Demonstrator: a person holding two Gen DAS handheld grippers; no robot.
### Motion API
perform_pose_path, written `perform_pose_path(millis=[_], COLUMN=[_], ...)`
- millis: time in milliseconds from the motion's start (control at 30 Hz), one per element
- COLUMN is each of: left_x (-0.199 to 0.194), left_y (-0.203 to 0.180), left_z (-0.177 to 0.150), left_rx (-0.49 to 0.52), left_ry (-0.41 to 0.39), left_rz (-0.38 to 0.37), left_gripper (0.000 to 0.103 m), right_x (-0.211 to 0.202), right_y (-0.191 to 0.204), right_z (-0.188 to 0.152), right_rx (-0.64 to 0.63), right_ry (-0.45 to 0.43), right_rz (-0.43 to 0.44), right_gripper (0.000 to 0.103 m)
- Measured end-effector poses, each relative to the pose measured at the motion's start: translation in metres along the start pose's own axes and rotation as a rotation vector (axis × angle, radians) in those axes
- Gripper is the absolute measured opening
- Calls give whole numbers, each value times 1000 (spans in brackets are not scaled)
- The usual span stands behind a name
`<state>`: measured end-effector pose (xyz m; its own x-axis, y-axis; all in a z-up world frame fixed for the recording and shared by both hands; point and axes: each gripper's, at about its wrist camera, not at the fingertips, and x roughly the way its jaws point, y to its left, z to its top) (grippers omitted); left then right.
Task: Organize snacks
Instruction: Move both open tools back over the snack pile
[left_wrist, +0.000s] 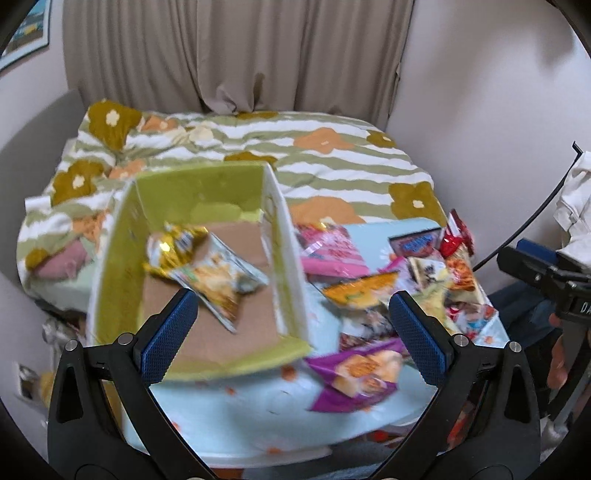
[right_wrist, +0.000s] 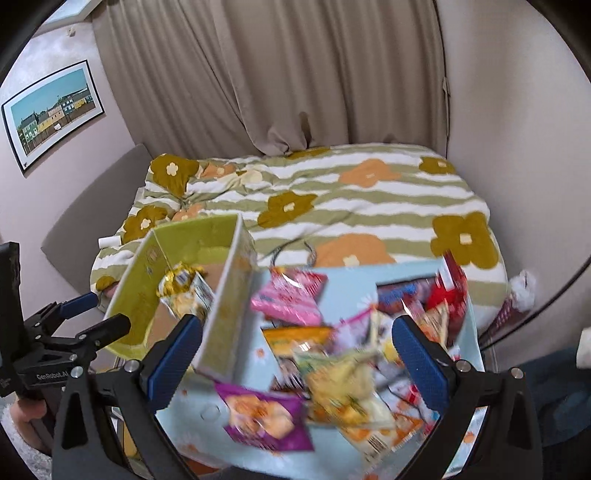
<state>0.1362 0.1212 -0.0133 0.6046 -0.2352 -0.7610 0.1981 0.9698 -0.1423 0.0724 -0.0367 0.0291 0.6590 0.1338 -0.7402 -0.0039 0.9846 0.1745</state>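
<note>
Bed (right_wrist: 369, 199) with striped flower duvet fills the back, curtain behind it. In front sits a pale-blue flowered table (left_wrist: 258, 417) acting as the sorting surface. On its left part stands a green-lined box (left_wrist: 122, 258), open top, brown cardboard floor: likely the destination, put beside the pile so transfers stay short. Two packets already lie inside, a gold foil packet (left_wrist: 173, 247) and a yellow-white packet (left_wrist: 218, 284) overlapping it. Loose snack pile (right_wrist: 351, 369) spreads over the table's right part, touching and overlapping; the purple packet (left_wrist: 354, 373) lies nearest, just beside the box corner. Left gripper (left_wrist: 295, 332) hovers over the box edge, fingers spread wide, holding nothing. Right gripper (right_wrist: 299, 358) hangs above the pile, fingers equally apart and empty, probably lining up for a pick. Motion blur throughout.
</note>
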Motion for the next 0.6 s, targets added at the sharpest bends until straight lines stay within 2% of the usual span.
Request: perform_pose_path(millis=[367,467,600], left_x=[49,69,89], left_y=[-59,-65,-75], left_z=[-89,-111,-131], left_rx=[-97,-95,-77], left_ry=[102,137,139], left_rz=[27,45,59], left_gripper=[103,103,103], right_x=[28,42,56], right_y=[-53,-60,-65], right_z=[-71,-83,-93], right_rx=[-31,-29,-29], right_ry=[77,99,109], right_rz=[81,98,105], right_gripper=[102,103,103])
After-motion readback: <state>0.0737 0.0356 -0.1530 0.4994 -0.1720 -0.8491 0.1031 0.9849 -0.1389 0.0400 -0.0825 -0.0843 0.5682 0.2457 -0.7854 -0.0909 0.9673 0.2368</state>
